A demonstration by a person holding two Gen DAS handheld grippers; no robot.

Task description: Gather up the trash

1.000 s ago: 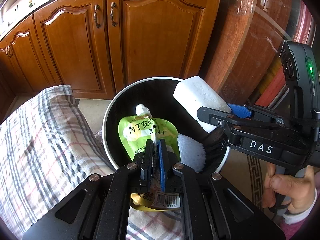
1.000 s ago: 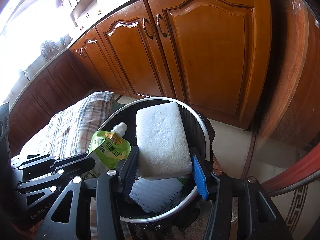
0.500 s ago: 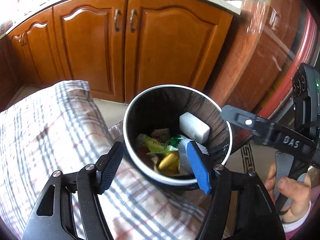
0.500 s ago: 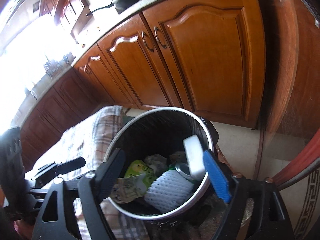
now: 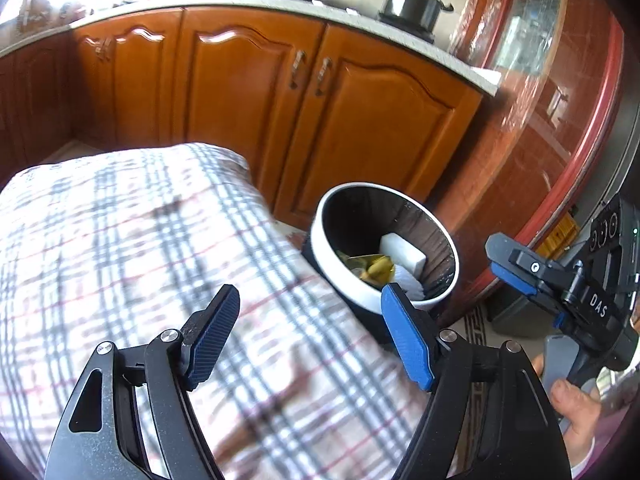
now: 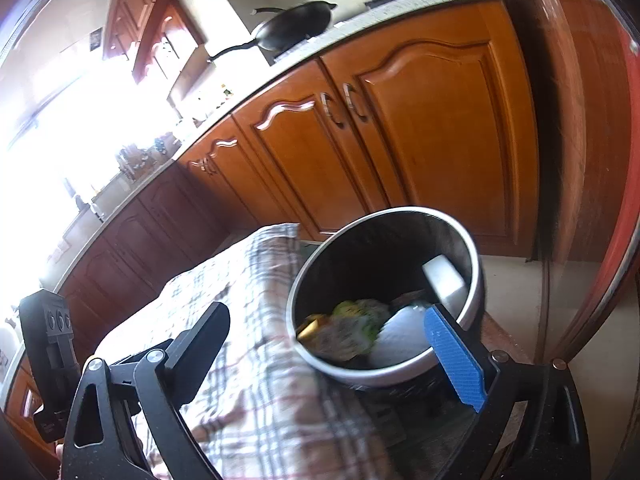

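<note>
A round trash bin [image 5: 334, 216] with a white rim and black liner stands on the floor beside the table; it also shows in the right wrist view [image 6: 476, 272]. Inside lie a white foam block [image 5: 402, 254], a white foam net [image 6: 400, 336], a green pouch [image 6: 356, 320] and other scraps. My left gripper [image 5: 308, 336] is open and empty above the checked tablecloth [image 5: 120, 240], back from the bin. My right gripper [image 6: 332, 356] is open and empty, above the bin's near rim. The right gripper also shows at the right of the left wrist view [image 5: 520, 272].
Brown wooden cabinets [image 5: 248, 104] stand behind the bin under a counter with a wok [image 6: 296, 28] and a steel pot [image 5: 412, 4]. A dark red cabinet [image 5: 560, 140] stands to the right. A patterned rug [image 5: 478, 344] lies on the floor.
Both grippers opened and dropped the green pouch and the white foam block into the bin, then pulled up and back from it over the tablecloth.
</note>
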